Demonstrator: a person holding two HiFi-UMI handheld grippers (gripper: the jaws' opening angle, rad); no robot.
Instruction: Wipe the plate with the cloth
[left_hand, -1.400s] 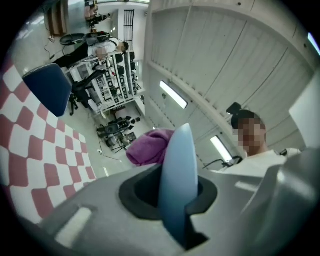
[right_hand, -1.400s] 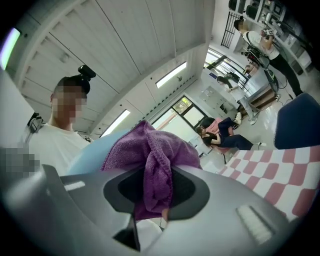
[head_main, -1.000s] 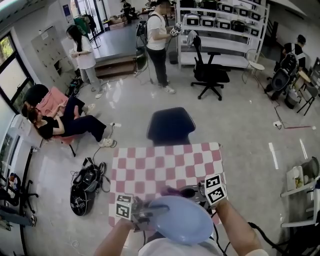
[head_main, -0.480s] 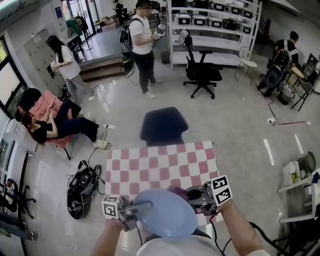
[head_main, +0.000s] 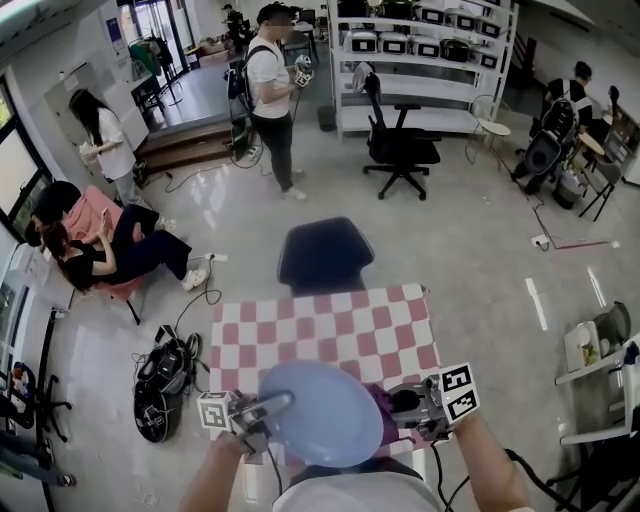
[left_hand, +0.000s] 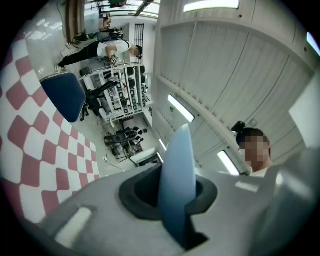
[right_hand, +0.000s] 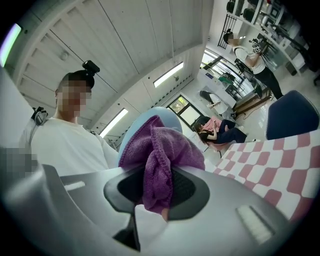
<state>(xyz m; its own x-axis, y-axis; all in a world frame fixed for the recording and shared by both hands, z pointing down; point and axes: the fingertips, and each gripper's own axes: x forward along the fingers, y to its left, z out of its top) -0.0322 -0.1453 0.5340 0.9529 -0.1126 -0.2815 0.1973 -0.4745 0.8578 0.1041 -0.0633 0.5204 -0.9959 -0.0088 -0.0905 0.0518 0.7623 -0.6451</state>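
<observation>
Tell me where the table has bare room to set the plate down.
The checkered table is bare across its far part, up to the blue chair. The near edge is crowded: the plate in the left gripper and the cloth in the right gripper hang over it.

We see a checked table (head_main: 330, 335) near us, a dark blue chair (head_main: 322, 255) just beyond it, a black office chair (head_main: 400, 150) farther off, and a black bag (head_main: 165, 385) on the floor at left.
</observation>
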